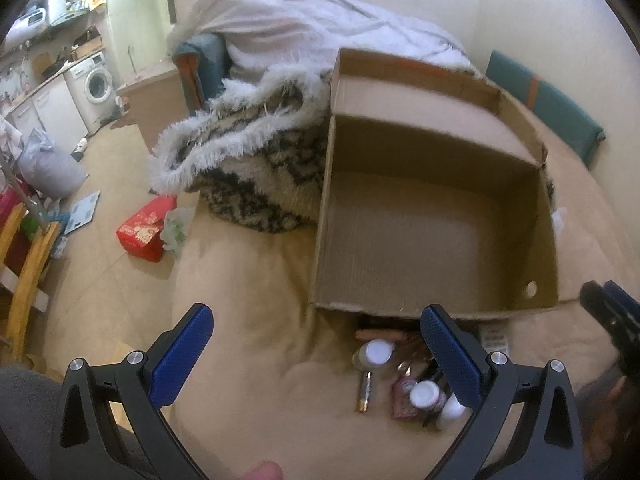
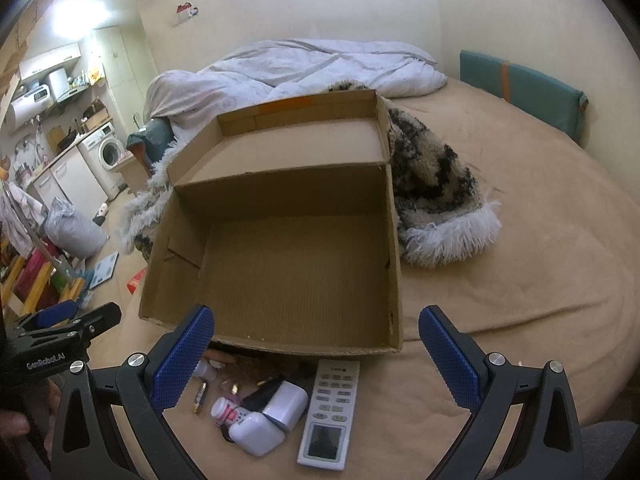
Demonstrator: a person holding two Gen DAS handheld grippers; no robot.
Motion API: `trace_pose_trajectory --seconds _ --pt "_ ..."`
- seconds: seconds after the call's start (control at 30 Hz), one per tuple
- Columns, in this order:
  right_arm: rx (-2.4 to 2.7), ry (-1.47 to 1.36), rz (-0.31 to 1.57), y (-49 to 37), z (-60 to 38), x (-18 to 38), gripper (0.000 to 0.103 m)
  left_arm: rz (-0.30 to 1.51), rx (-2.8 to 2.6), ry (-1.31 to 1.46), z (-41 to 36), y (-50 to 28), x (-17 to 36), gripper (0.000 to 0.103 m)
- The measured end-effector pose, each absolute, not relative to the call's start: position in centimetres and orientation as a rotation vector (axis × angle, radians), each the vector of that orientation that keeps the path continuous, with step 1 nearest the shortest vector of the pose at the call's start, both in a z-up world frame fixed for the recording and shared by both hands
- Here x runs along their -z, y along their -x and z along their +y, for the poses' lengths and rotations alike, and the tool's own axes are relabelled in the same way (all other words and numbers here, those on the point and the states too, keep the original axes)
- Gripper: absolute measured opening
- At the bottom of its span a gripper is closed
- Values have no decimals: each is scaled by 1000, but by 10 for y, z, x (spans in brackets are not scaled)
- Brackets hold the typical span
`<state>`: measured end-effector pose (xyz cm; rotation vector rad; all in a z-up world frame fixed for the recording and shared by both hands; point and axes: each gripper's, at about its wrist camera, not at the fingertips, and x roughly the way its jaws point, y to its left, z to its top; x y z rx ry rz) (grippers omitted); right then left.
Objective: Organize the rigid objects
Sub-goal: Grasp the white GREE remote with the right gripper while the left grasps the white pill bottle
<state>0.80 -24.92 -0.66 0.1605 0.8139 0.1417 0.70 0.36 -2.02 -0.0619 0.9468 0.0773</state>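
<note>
An empty open cardboard box lies on the tan bed cover. In front of its near edge sits a pile of small items: a white remote control, two white chargers, a white-capped pill bottle, a battery and another white-capped bottle. My left gripper hovers open above the pile, holding nothing. My right gripper is open too, over the remote and chargers. Each gripper shows at the edge of the other's view.
A shaggy black-and-white blanket and a white duvet lie behind the box. A teal headboard stands at the right. Left of the bed, the floor holds a red box, a grey bag and a yellow wooden frame.
</note>
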Motion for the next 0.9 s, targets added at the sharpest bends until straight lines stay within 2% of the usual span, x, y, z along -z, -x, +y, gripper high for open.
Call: trace_pose_trajectory --seconds 0.4,0.5,0.53,0.57,0.63,0.7,0.77,0.83,0.9 --pt "-149 -210 1080 -18 -274 50 103 1162 -104 154 33 -20 62 103" --pt "-177 -233 1141 -21 -272 60 103 1189 -95 184 35 -19 66 99" --pt "-189 -249 1159 -22 -272 63 103 1191 -93 186 35 -19 67 95" --pt "-200 -267 1185 -24 -273 68 100 1196 -89 187 34 -19 67 91" --pt "-216 -307 1239 -28 -273 78 85 1213 -77 184 32 -21 71 88" --pt "-219 -346 1299 -32 -274 91 83 1252 -49 183 26 -27 79 78" --pt "-212 -362 1341 -35 -273 101 73 1305 -3 165 14 -33 90 65" --pt "-209 -381 1382 -37 -273 110 60 1332 32 126 1 -38 98 63" --pt "-198 -388 1413 -39 -273 118 57 1347 59 84 -13 -43 106 63"
